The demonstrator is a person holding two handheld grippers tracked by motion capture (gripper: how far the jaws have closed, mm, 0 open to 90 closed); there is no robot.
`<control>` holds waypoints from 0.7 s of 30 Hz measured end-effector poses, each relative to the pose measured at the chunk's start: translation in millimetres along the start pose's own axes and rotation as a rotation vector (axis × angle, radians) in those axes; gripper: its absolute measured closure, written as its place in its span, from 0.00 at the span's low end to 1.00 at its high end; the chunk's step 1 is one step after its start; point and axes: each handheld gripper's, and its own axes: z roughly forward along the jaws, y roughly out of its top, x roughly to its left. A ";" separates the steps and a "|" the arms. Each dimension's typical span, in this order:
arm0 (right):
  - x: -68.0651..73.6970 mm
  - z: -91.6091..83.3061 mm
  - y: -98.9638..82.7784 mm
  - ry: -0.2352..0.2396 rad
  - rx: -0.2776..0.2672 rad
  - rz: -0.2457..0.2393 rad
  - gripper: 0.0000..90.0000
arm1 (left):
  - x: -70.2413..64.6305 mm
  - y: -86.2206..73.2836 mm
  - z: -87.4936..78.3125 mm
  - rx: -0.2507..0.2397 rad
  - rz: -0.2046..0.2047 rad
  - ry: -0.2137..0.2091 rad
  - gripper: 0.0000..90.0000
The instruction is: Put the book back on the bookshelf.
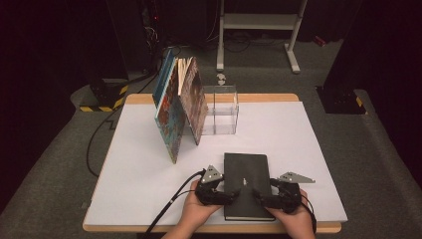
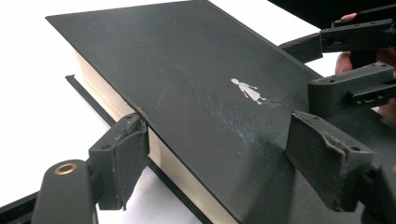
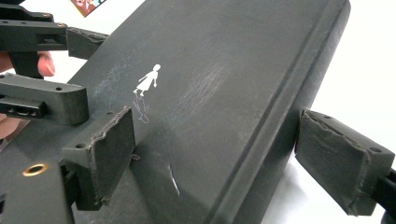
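A black hardcover book (image 1: 245, 169) with a small white figure on its cover lies flat near the table's front edge. My left gripper (image 1: 233, 194) comes in from the book's left side. In the left gripper view its jaws (image 2: 218, 126) stand apart across the page edge of the book (image 2: 187, 70), one beside the pages under the cover's lip, the other over the cover. My right gripper (image 1: 260, 197) comes in from the right. Its jaws (image 3: 215, 119) straddle the spine of the book (image 3: 224, 56), one over the cover, one off the book, with a gap showing.
Two picture books (image 1: 179, 107) stand leaning on each other at the back left of the white table (image 1: 139, 169). A clear plastic box (image 1: 221, 109) stands beside them. A black cable (image 1: 169, 204) trails off the front edge.
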 end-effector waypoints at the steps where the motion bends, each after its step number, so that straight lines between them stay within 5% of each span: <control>1: 0.1 1.2 0.9 0.001 0.000 -0.001 0.13 | 1.0 0.8 -0.2 -0.004 -0.002 0.004 0.25; 21: 15.6 37.1 36.4 -0.027 0.017 -0.066 0.14 | 28.9 27.0 -5.7 -0.018 0.003 0.052 0.28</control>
